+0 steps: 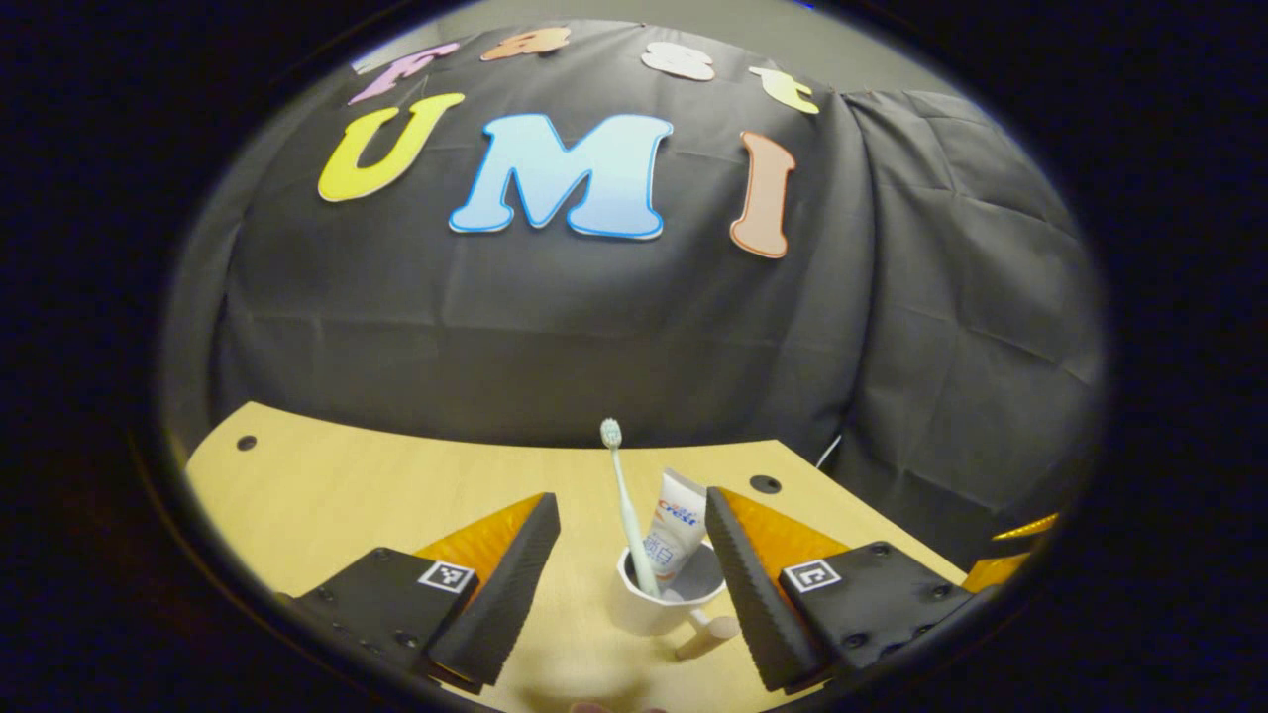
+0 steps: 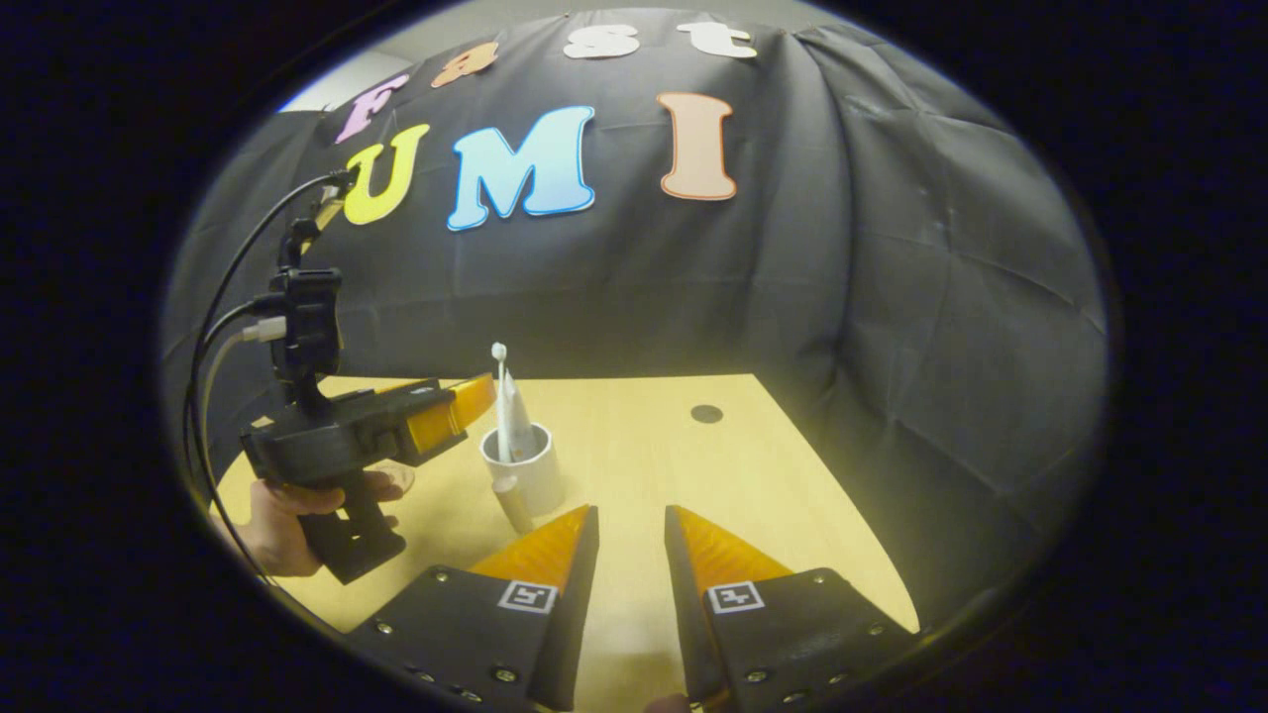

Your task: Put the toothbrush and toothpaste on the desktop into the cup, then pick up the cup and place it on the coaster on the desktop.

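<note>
Cup point(image 1: 662, 594) holds toothbrush point(image 1: 624, 505), seemingly toothpaste point(image 1: 674, 525).

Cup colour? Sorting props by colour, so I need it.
White cup, with a tan handle; clearest in the left gripper view.

Black creased cloth wall point(image 1: 555, 327), pale wooden desktop point(image 2: 634, 436) with round holes point(image 2: 706, 414), dim light

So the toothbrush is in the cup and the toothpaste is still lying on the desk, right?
Not quite. The toothbrush is in the cup, but the toothpaste stands in it too, not on the desk, as the left gripper view shows.
</note>
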